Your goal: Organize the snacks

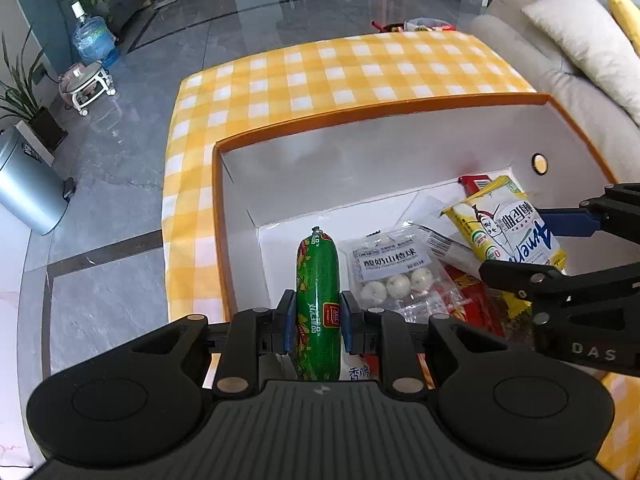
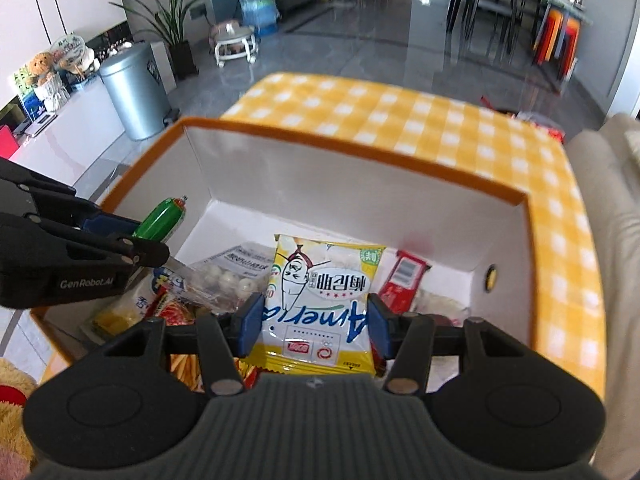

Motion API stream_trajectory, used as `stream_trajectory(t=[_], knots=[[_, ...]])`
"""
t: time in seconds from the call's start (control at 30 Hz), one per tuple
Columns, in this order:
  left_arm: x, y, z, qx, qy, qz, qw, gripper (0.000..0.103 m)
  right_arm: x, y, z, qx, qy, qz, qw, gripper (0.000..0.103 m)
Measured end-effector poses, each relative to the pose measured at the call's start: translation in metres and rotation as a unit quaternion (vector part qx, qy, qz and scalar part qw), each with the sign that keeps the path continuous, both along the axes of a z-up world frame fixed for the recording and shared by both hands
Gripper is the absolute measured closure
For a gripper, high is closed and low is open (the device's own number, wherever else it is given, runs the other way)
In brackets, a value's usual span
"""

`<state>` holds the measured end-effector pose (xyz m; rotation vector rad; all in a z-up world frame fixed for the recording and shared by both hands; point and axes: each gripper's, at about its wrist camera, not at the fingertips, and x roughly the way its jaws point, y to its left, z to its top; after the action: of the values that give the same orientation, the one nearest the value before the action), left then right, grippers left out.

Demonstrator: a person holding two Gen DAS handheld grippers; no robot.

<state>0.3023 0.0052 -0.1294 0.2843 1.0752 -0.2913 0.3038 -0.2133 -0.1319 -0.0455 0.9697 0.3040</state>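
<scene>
Checked yellow cloth [image 1: 320,68] is spread under an orange-rimmed box [image 1: 360,114]. Above the box's white interior, a yellow snack packet [image 2: 316,300] is clamped by the right gripper [image 2: 314,326], and a green sausage [image 1: 318,296] is pinched by the left gripper [image 1: 318,322].

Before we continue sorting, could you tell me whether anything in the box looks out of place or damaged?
Nothing stands out: the snacks lie loosely overlapped in the orange-rimmed box, none visibly torn or spilled.
</scene>
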Motion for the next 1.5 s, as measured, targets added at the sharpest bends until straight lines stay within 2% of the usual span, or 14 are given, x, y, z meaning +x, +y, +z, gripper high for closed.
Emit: stream_trajectory(t=[0.3,0.5,0.63,0.73,0.83,0.9,0.93,1.07,1.17,1.27,1.3,1.4,1.5], knots=[[0.017,-0.012,-0.008,0.015,-0.001,-0.009,0.9999,0.079,0.02,0.007,-0.022,-0.024,0.035,0.006,0.999,0.05],[0.02,-0.007,-0.002,0.005,-0.008,-0.001,1.0,0.078,0.021,0.005,-0.018,-0.022,0.034,0.006,0.999,0.049],[0.022,-0.001,0.009,-0.01,-0.013,0.013,0.9998,0.078,0.018,0.002,-0.01,-0.022,0.025,0.0,0.999,0.039],[0.019,0.001,0.016,-0.007,-0.014,0.014,0.9998,0.078,0.015,-0.001,-0.003,-0.021,0.022,-0.006,1.0,0.037],[0.012,0.003,0.025,-0.007,-0.02,0.014,0.9997,0.067,0.011,-0.004,0.004,-0.02,0.017,-0.011,1.0,0.026],[0.006,0.006,0.033,-0.013,-0.024,0.018,0.9995,0.048,0.008,-0.006,0.011,-0.021,0.012,-0.016,1.0,0.02],[0.003,0.007,0.036,-0.016,-0.029,0.021,0.9992,0.045,0.006,-0.007,0.015,-0.02,0.009,-0.019,1.0,0.019],[-0.014,0.012,0.058,-0.016,-0.063,0.026,0.9976,0.034,-0.001,-0.012,0.035,-0.014,-0.006,-0.029,0.999,0.017],[-0.031,0.014,0.08,-0.017,-0.104,0.026,0.9941,0.028,-0.011,-0.016,0.058,-0.007,-0.031,-0.035,0.999,0.006],[-0.05,0.016,0.106,-0.018,-0.156,0.022,0.9873,0.021,-0.024,-0.02,0.085,-0.002,-0.064,-0.034,0.997,0.004],[-0.056,0.018,0.115,-0.018,-0.175,0.023,0.984,0.015,-0.03,-0.022,0.095,-0.002,-0.074,-0.034,0.997,0.004],[-0.078,0.019,0.141,-0.015,-0.238,0.021,0.9709,0.013,-0.046,-0.028,0.123,0.005,-0.104,-0.034,0.994,0.004],[-0.102,0.017,0.16,0.003,-0.299,0.021,0.9541,0.009,-0.067,-0.036,0.145,0.012,-0.132,-0.034,0.991,0.004]])
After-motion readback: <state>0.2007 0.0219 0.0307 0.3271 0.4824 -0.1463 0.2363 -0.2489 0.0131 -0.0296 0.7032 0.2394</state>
